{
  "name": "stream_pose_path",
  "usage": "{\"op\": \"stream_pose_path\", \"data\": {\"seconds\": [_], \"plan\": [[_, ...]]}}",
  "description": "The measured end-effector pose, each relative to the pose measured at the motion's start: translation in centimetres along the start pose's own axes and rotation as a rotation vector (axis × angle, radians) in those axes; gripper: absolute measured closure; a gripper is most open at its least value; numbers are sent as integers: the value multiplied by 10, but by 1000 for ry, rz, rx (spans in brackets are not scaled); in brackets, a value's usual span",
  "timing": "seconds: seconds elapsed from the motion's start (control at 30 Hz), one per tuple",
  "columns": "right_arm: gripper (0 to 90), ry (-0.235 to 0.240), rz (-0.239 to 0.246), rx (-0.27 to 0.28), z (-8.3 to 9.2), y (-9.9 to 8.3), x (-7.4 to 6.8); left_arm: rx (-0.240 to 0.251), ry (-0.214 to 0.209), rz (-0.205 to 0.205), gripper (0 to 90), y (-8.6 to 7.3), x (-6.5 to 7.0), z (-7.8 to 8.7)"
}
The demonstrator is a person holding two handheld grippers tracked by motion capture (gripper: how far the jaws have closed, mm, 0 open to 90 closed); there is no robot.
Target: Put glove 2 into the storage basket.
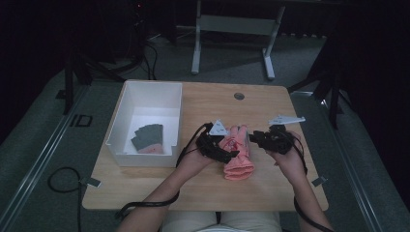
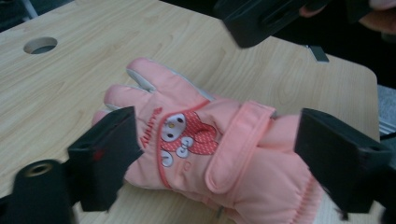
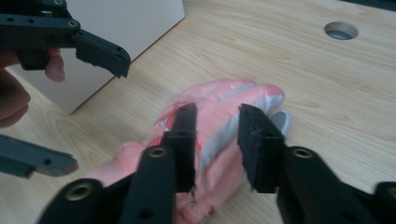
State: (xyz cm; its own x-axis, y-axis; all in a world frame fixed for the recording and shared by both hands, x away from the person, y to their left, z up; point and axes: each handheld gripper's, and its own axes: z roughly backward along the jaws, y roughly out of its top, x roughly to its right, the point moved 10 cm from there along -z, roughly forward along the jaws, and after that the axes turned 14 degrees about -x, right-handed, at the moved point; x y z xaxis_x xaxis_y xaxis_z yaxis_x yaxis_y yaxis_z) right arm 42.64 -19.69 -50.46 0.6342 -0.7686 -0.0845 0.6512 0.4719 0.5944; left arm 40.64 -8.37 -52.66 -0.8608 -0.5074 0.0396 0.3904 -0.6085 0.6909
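Glove [image 1: 238, 153] sits between wide left gripper [image 2: 219, 154] jaws; right gripper [image 3: 217, 144] pinches its edge and may slip off.

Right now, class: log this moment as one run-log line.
left gripper: open, straddling pink glove | right gripper: narrowed around glove edge, grip unclear | white box: grey gloves inside
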Motion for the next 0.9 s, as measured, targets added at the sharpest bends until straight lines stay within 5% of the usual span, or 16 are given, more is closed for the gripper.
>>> {"op": "stream_pose_path", "data": {"seconds": [0.2,0.3,0.4,0.43,0.53,0.73,0.9], "plan": [[613,-31,-31,-26,-27,9,3,-20,44,62,250,-4,-16,-4],[501,-45,-58,-58,-45,2,5,-35,51,106,260,-7,-24,-10],[477,-46,-65,-101,-52,-6,8,-39,51,103,240,-9,-25,-13],[476,-48,-60,-156,-60,-17,12,-57,39,130,223,-13,-28,-18],[475,-42,-52,-190,-66,-25,15,-80,43,156,217,-17,-31,-23],[515,26,-78,-216,-78,-39,17,-204,-21,232,203,-39,-33,-52],[577,27,-69,-226,-79,-40,15,-207,-72,292,267,-41,-39,-68]]}}
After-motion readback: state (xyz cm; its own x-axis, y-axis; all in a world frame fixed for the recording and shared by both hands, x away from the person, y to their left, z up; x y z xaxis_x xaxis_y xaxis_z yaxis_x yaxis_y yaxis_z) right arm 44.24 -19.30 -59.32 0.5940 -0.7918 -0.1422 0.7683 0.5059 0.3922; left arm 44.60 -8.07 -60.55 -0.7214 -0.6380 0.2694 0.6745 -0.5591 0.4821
